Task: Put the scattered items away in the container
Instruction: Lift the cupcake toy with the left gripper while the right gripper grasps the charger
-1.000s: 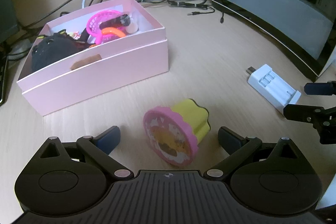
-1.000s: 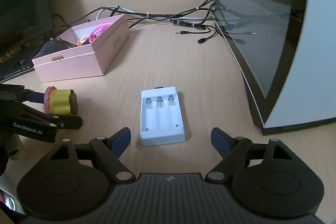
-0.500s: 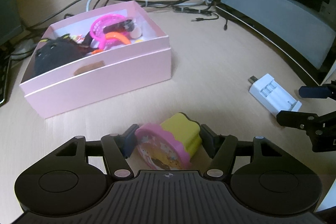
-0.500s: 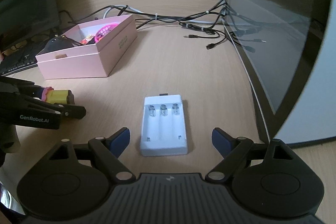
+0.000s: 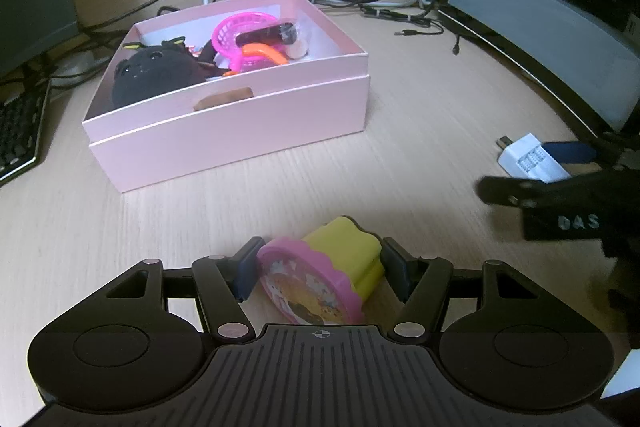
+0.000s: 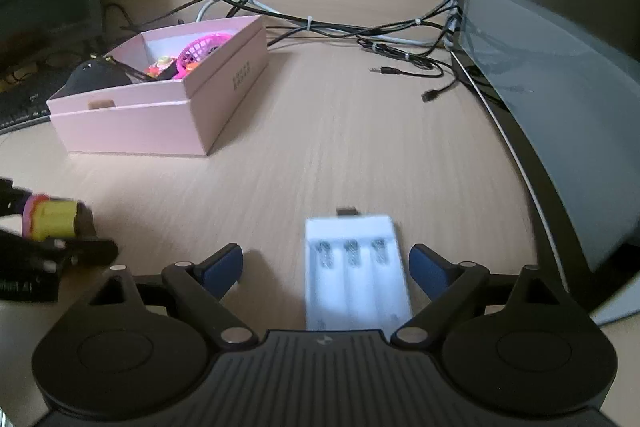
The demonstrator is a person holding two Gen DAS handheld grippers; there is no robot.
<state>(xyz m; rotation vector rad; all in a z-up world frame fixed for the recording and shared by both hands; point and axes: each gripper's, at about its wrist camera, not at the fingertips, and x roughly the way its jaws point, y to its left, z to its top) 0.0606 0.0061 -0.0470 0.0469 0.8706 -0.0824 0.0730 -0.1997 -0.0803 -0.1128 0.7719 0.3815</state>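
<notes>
A toy cupcake (image 5: 340, 255) with a pink top and yellow base lies on its side on the wooden desk, and my left gripper (image 5: 320, 269) is shut on it, pads pressing both sides. It also shows at the far left in the right wrist view, as cupcake (image 6: 50, 223). A white battery charger (image 6: 356, 267) lies between the fingers of my right gripper (image 6: 326, 263), whose jaws are opening. The right pad is close beside the charger, the left pad well apart from it. The pink box (image 5: 224, 135) stands beyond, to the left.
The box holds a black plush (image 5: 152, 75), a pink basket (image 5: 240, 35) and other small toys. A curved monitor (image 6: 560, 87) borders the right side. Cables (image 6: 360, 31) run along the back. A keyboard (image 5: 16, 135) lies at the far left.
My left gripper closed from wide open onto the cupcake. My right gripper moved forward over the charger, which now lies between its fingers.
</notes>
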